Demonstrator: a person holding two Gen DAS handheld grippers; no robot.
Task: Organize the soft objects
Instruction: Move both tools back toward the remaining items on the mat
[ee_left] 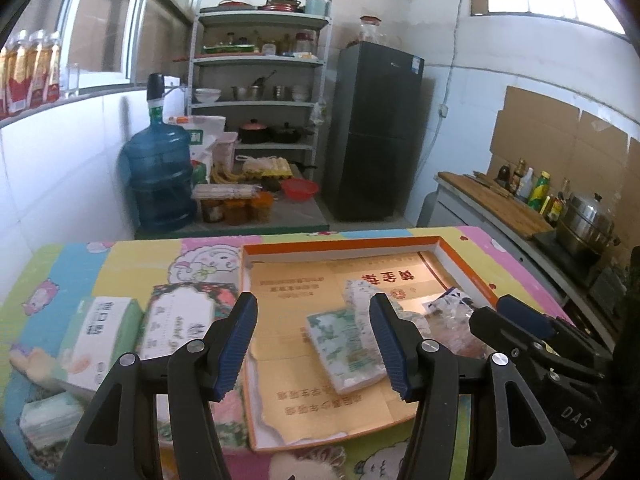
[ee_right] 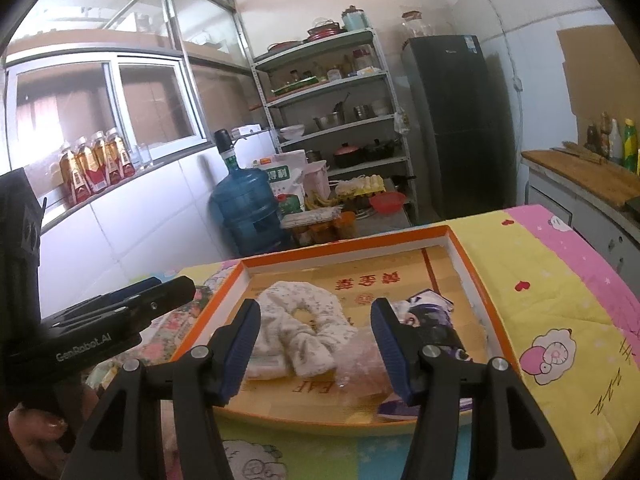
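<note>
The orange-rimmed tray [ee_left: 460,258] lies on the bench under a cartoon-print cover [ee_right: 560,304]. Inside it, toward its near half, sit a white fabric scrunchie [ee_right: 298,330], a green-patterned tissue pack [ee_left: 344,348] and a crinkled clear bag [ee_right: 360,364]. Left of the tray's edge lie two boxed tissue packs [ee_left: 108,336]. The left gripper [ee_left: 314,344] and right gripper [ee_right: 316,350] hover above the tray, jaws parted and empty; the tray's far half is bare.

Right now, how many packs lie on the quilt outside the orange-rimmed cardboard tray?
3, left of the tray: white-and-green pack, floral-print pack beside it, pale green pack nearest. Left tongs may hide others.
</note>
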